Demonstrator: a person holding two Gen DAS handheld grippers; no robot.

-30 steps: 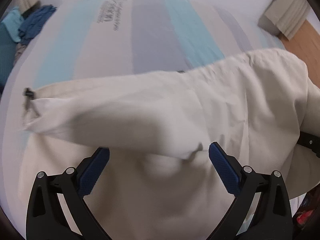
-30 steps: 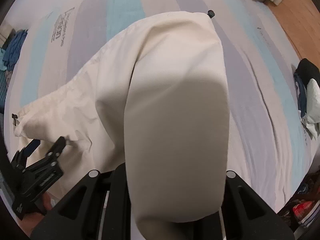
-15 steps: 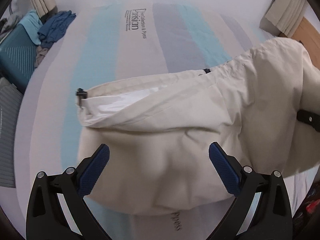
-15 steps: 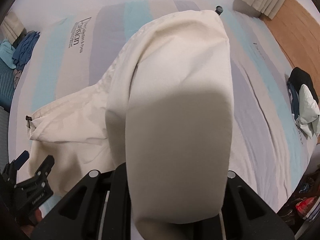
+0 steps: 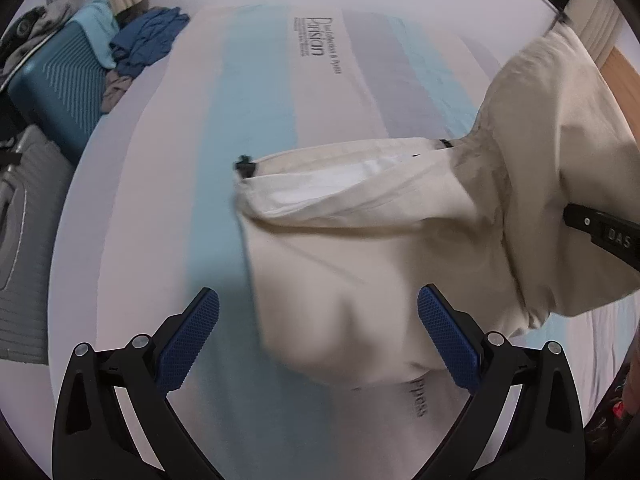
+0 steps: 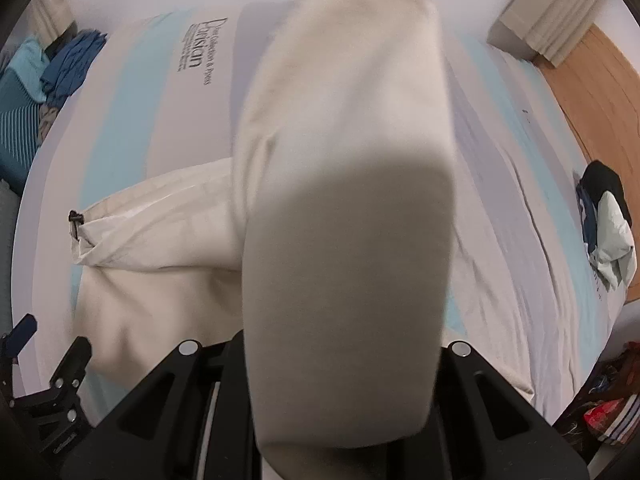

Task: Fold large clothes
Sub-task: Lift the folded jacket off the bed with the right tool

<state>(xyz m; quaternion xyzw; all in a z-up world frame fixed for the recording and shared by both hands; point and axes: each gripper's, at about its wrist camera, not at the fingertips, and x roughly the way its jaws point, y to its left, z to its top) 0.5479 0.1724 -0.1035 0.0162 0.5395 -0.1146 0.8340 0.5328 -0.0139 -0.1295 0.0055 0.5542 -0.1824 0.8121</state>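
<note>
A large cream garment (image 5: pixel 360 240) lies on the striped mattress (image 5: pixel 260 100), a black cord stopper (image 5: pixel 242 165) at its open hem. My left gripper (image 5: pixel 320 320) hovers open over the garment's near left edge, blue pads (image 5: pixel 204 332) wide apart and holding nothing. My right gripper (image 6: pixel 344 352) is shut on a broad fold of the garment (image 6: pixel 344 160), which rises from the bed and hides its fingers. In the left wrist view the lifted fold (image 5: pixel 560 140) stands at the right, with a black part of the right gripper (image 5: pixel 600 236) beside it.
A teal suitcase (image 5: pixel 52 84) with blue clothes (image 5: pixel 144 44) on it and a grey case (image 5: pixel 16 200) stand left of the bed. A small clothes pile (image 6: pixel 604 216) lies at the bed's right edge, wooden floor (image 6: pixel 592 100) and a curtain (image 6: pixel 552 8) beyond.
Both grippers have drawn back and up over the bed. The right one has raised its fold higher. In the left wrist view the garment has slid right and more bare mattress shows.
</note>
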